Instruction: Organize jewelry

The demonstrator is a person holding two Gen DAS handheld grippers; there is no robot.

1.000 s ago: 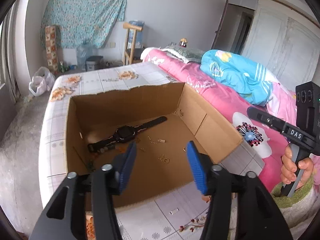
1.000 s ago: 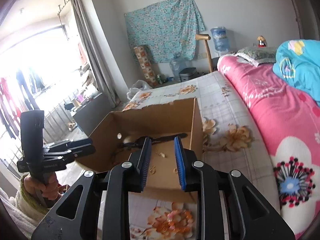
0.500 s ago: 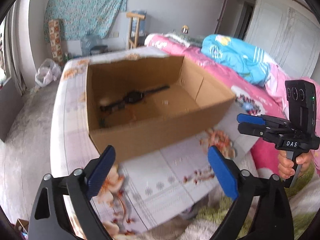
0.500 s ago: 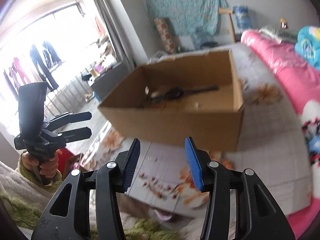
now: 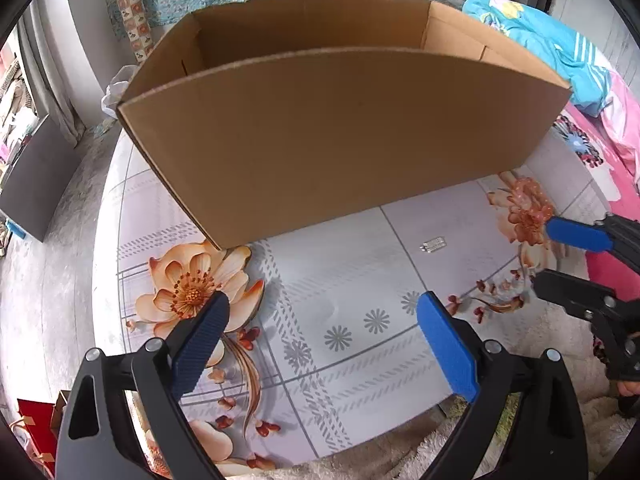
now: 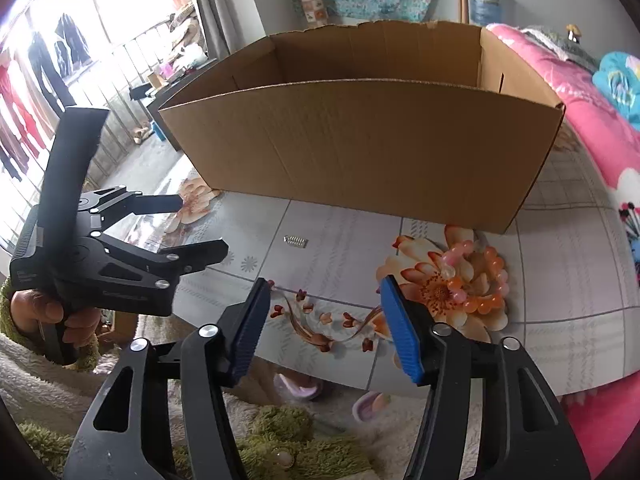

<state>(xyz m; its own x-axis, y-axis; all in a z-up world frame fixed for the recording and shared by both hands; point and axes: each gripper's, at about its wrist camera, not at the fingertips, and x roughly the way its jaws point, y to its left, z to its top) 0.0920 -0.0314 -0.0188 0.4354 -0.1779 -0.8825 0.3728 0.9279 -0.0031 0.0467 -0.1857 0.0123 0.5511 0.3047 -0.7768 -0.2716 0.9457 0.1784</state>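
Note:
A brown cardboard box (image 5: 340, 140) (image 6: 360, 140) stands on the flower-print table; its near wall hides what lies inside. A small silver jewelry piece (image 5: 433, 245) (image 6: 295, 241) lies on the table in front of the box. What looks like a pink and orange bead bracelet (image 6: 486, 280) rests on a printed flower to the right. My left gripper (image 5: 320, 308) (image 6: 202, 224) hangs open wide over the table's front, empty. My right gripper (image 6: 325, 292) (image 5: 543, 254) is to its right, its jaws opening with nothing between them.
The table's (image 6: 340, 240) front edge runs just under both grippers. Below it are a fluffy green and white garment (image 6: 280, 440) and pink slippers (image 6: 298, 388). A pink bedspread (image 6: 592, 128) with a blue blanket (image 5: 560, 40) lies right of the box.
Both grippers dropped and drew back from above the box to the table's front edge. The watch and chains inside the box went out of sight. Both jaws widened.

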